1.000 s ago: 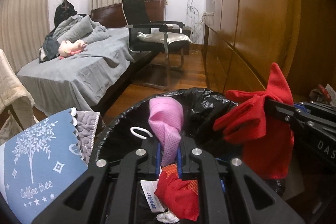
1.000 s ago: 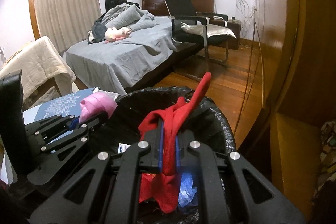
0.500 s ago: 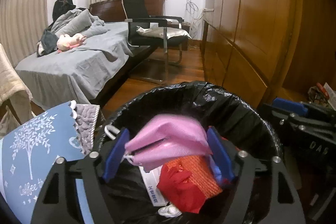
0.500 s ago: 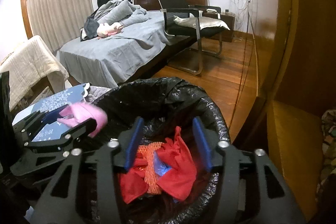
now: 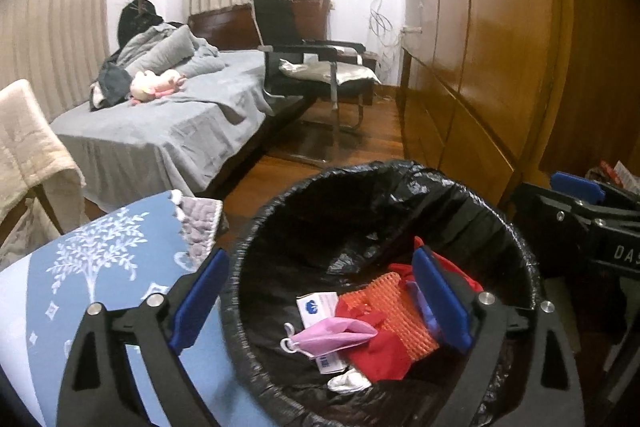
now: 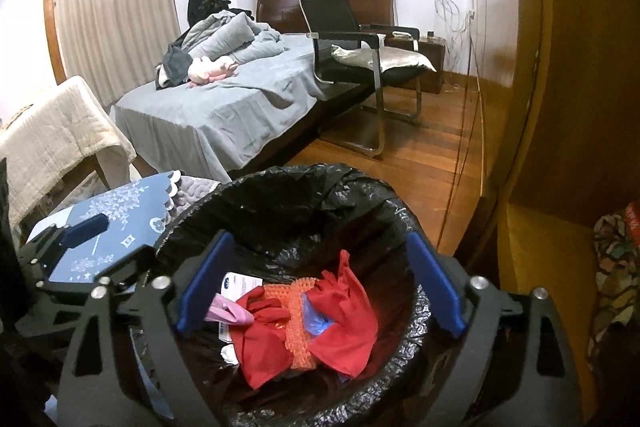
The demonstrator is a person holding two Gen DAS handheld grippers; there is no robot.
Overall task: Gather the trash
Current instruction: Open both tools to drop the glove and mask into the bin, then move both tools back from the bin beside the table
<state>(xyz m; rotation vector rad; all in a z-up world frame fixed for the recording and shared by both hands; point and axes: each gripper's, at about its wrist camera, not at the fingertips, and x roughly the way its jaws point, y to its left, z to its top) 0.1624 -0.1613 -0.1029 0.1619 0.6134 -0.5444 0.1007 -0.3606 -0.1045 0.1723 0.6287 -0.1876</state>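
A bin lined with a black bag point(image 5: 400, 179) point(image 6: 304, 183) stands right below both grippers. Inside lie a pink mask point(image 5: 332, 337) point(image 6: 230, 311), red cloth pieces point(image 5: 384, 351) point(image 6: 344, 323), an orange net point(image 5: 384, 303) point(image 6: 298, 307) and a white packet point(image 5: 316, 307). My left gripper point(image 5: 320, 301) is open and empty over the bin's left side. My right gripper point(image 6: 320, 287) is open and empty over the bin's middle; it also shows at the right edge of the left wrist view point(image 5: 580, 211).
A blue cushion with a white tree print point(image 5: 92, 279) lies left of the bin. A grey bed point(image 6: 224, 107) and a black chair point(image 6: 352, 39) stand behind. Wooden wardrobe doors point(image 5: 480, 59) run along the right. A cream blanket point(image 6: 48, 131) hangs at the left.
Both grippers opened. The pink mask dropped from the left gripper and the red cloth from the right gripper; both now lie in the bin.
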